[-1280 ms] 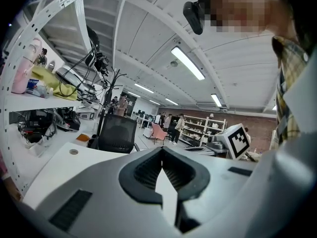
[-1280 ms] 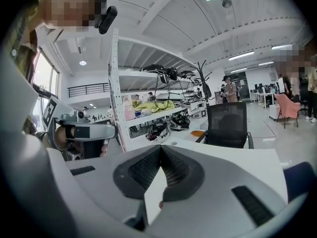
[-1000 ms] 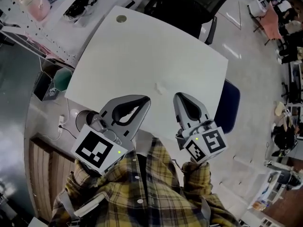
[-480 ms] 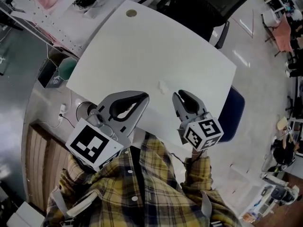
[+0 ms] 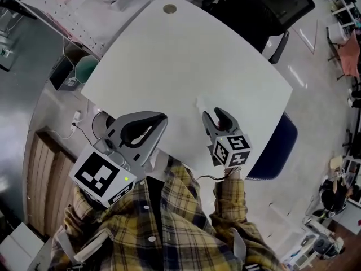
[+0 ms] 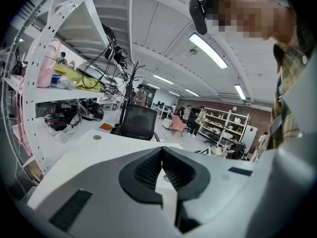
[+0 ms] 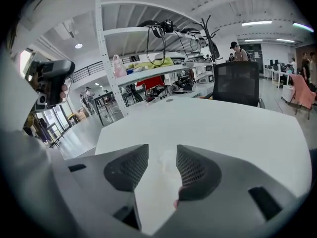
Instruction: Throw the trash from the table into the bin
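Trash [image 5: 198,102]: one small white scrap, lying on the table [image 5: 169,55] near the front edge, not yet picked up. Nothing binned as far as visible, so grasp, carry and drop all remain. Right gripper [image 5: 212,113] is just behind the scrap with jaws opening, not touching it. Left gripper [image 5: 164,119] is clenched and empty. Right gripper view frames the scrap [image 7: 165,160] in the jaw gap. Only the head view shows the likely bin [image 5: 84,70], green, on the floor left of the table.

You have a black office chair [image 5: 259,4] at one o'clock and a blue seat [image 5: 279,145] at four. White shelving [image 5: 67,16] runs at eleven.
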{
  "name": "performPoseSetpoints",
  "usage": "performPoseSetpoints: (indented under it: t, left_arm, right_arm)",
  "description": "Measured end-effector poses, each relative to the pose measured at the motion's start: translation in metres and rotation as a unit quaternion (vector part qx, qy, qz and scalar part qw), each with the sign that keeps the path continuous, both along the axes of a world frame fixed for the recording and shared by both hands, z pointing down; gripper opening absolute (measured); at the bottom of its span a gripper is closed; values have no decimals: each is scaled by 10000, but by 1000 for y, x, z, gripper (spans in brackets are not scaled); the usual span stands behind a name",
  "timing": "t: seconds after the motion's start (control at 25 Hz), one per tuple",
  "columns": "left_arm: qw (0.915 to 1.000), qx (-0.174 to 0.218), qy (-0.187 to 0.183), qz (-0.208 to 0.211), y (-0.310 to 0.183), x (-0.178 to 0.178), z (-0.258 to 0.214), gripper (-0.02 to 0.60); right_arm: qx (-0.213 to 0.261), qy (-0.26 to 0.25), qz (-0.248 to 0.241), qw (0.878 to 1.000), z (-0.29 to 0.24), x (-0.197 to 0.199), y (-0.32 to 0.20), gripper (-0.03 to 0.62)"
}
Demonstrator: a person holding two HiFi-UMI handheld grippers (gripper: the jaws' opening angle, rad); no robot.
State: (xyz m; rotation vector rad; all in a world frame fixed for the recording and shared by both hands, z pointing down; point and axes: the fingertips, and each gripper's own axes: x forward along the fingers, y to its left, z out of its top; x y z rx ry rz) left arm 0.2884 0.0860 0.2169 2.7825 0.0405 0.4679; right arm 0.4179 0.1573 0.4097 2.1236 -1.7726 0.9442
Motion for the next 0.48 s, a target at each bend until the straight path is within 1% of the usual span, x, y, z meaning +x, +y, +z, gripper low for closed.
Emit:
performPoseSetpoints:
  t: [0.2, 0.48]
  left_arm:
    - [9997, -88, -207, -90, -4, -1, 14, 9]
    - [9993, -173, -301, -158, -7, 1, 22, 9]
  right_arm:
    - [-244, -79, 9, 9997, 32, 6, -2, 179]
    - [-527, -21, -40, 9986, 55, 10, -3, 184]
